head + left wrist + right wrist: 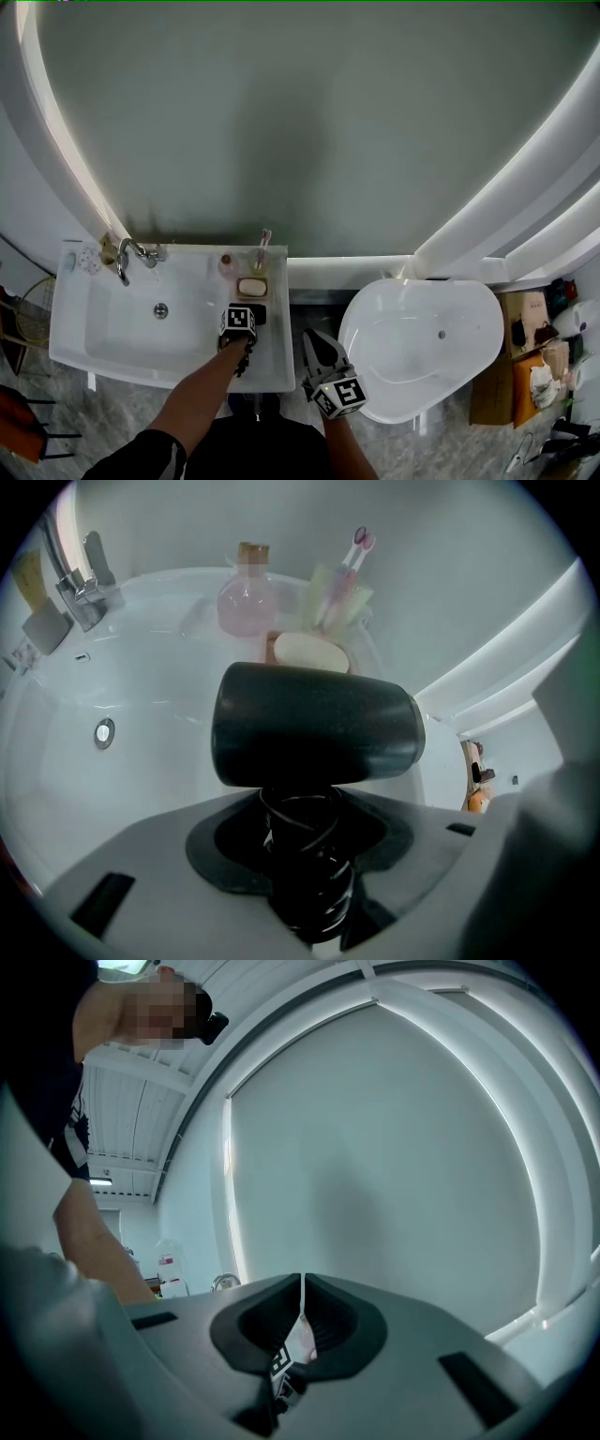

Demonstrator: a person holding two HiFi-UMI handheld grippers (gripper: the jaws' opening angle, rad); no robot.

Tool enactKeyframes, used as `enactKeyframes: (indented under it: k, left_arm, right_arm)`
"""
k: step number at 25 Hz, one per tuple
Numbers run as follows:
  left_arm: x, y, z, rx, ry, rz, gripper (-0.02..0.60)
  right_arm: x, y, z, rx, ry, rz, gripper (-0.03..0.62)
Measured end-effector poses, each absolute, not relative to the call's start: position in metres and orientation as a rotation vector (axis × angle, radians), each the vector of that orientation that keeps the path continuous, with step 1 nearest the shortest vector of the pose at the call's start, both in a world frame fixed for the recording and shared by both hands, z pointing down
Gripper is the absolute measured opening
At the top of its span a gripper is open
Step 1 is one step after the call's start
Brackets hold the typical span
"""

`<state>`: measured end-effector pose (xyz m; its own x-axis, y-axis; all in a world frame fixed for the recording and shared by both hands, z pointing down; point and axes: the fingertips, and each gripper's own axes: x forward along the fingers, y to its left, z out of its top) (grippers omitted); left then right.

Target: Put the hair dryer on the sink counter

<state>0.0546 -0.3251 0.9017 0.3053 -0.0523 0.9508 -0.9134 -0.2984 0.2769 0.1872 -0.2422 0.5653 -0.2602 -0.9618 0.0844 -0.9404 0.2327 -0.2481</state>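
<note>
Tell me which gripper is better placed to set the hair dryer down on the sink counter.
Left. The left gripper holds the hair dryer by its handle above the sink counter; the right gripper is shut and empty.

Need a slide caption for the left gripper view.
Left claw grips the black hair dryer over the white sink counter.

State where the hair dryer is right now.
In the head view, the hair dryer is held in the left tongs over the sink counter's right end, just in front of the soap.
</note>
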Motion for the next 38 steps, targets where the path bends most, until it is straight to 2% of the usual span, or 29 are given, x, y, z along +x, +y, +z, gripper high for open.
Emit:
enactKeyframes:
  k: [21,24,34,38]
  left_arm:
    - [0.057,-0.328,0.906,1.579,-0.943,1.246,0.215]
    - [0.054,-0.33,0.899,1.614,-0.943,1.227,0.268]
    - [0.052,-0.336,0.814,1.857,-0.962,0.935,0.282]
    - [0.051,-0.373,0.714,2.192,-1.078,0.419,0.284]
  right_arm:
    - [0.185,-0.247,0.555,-1.841,2.429,-0.352,0.034]
    - [0.182,-0.246,0.555,-1.828,2.424,-0.355,0.035]
    - [0.17,-0.257,0.548,-1.774,2.441,-0.318,0.035]
    - [0.164,-0.265,0.544,-1.761,2.462,-0.301,0.035]
